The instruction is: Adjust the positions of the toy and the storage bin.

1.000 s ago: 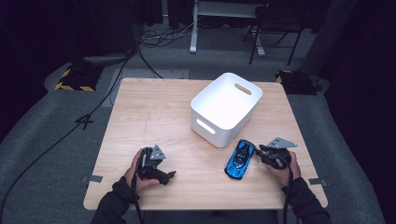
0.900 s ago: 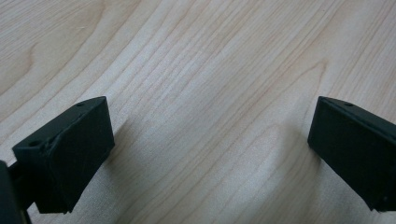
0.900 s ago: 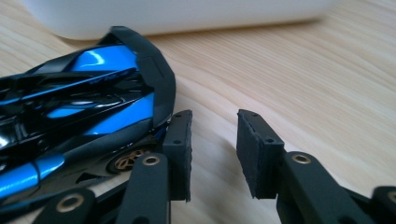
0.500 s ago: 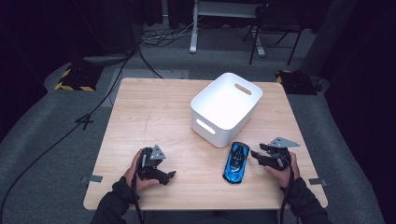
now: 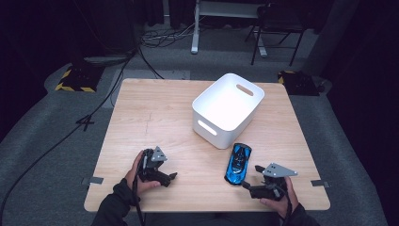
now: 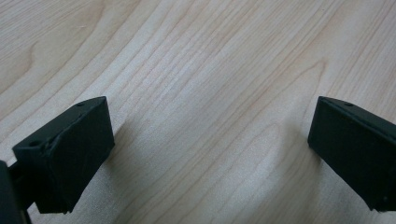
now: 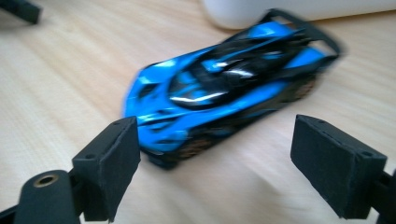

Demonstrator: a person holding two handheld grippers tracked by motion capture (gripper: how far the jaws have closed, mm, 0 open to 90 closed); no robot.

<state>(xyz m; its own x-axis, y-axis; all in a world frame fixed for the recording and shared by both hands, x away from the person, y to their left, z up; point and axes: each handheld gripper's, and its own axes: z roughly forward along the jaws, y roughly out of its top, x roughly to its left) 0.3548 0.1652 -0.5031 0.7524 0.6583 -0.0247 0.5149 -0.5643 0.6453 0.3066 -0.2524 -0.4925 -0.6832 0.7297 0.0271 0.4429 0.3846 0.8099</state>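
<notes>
Blue toy car (image 5: 238, 164) free on desk (image 5: 155, 117) beside white bin (image 5: 228, 110), right tongs (image 5: 251, 176) just spreading, empty, near front edge, left tongs (image 5: 170, 178) spread over bare wood.

One wooden table (image 5: 155, 117) stands in the middle. On it are one white bin (image 5: 228, 109) and one blue toy car (image 5: 237, 163), the car just near of the bin. Two grippers are there: the left gripper (image 5: 170, 177) at the near left, the right gripper (image 5: 250, 176) at the near right. Two hands hold them.
</notes>
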